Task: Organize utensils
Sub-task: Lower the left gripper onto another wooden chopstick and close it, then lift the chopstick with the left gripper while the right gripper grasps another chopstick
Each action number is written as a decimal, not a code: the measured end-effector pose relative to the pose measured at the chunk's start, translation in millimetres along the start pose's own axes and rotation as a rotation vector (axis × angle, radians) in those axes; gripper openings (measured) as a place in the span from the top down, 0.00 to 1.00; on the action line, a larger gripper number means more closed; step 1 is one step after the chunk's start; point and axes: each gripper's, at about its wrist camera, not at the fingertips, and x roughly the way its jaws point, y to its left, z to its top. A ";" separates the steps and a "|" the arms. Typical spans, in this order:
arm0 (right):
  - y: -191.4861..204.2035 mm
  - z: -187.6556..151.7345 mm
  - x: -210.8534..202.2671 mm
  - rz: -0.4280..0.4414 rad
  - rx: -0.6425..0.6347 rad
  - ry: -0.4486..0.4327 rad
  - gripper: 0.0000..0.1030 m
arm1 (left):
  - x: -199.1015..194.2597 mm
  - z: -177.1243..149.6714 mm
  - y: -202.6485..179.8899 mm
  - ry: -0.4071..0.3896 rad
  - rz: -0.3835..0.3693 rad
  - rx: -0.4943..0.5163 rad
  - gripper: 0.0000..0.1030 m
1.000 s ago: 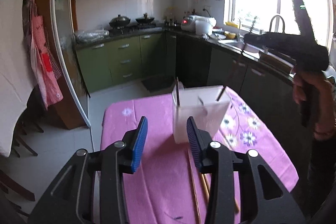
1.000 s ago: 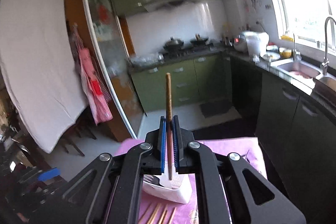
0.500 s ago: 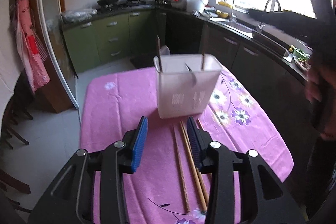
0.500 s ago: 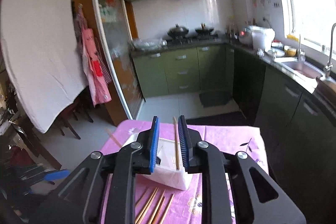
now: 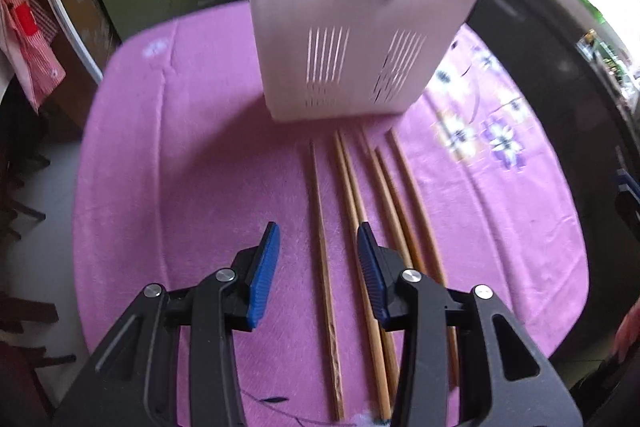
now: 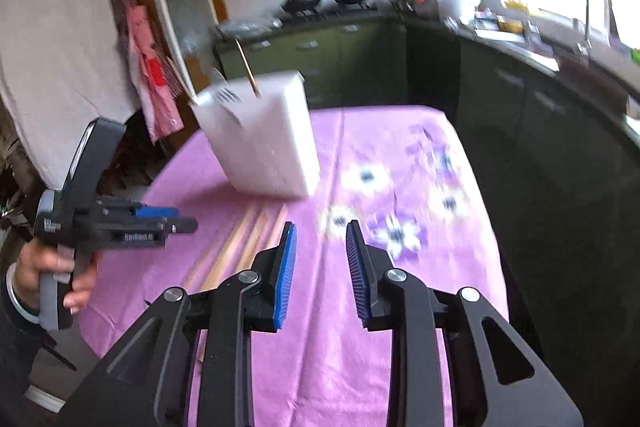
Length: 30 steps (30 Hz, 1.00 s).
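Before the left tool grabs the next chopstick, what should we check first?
1. Left tool open: ok, both pads apart.
2. One chopstick lies alone between its pads: ok, the others lie to the right.
3. Right tool empty and out of the way: ok, open over bare purple tablecloth.
4. White holder upright, ready to take more: ok.
5. Pads low enough to pinch: cannot tell.
6. Room left inside the holder: cannot tell, the top is cut off.

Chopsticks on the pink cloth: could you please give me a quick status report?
Left gripper open, low over chopsticks. Right gripper open, empty. White holder upright behind them, some sticks inside. Nothing blocking.
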 end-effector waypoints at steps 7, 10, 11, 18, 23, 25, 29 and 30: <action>-14.9 -21.1 19.5 0.020 0.049 0.057 0.75 | 31.9 5.6 -1.1 0.072 0.029 -0.007 0.73; -14.2 -20.7 20.7 0.024 0.056 0.060 0.75 | 36.5 6.7 -2.9 0.084 0.033 -0.002 0.75; -13.7 -19.4 20.6 0.024 0.059 0.060 0.75 | 38.4 7.2 -4.2 0.088 0.036 0.003 0.76; -12.1 -17.9 20.6 0.027 0.060 0.067 0.74 | 46.6 18.3 -11.6 0.098 0.060 0.013 0.89; -13.5 -17.4 22.2 0.028 0.064 0.072 0.74 | 45.9 20.5 -11.9 0.100 0.070 0.015 0.94; -13.8 -17.4 22.9 0.027 0.064 0.074 0.74 | 44.0 21.9 -11.4 0.085 0.058 0.003 0.95; -12.5 -16.9 24.3 0.031 0.061 0.078 0.74 | 15.0 19.8 2.0 0.001 0.056 -0.014 0.95; -12.1 -16.5 24.9 0.031 0.060 0.079 0.74 | 3.1 19.0 4.1 -0.027 0.056 -0.016 0.95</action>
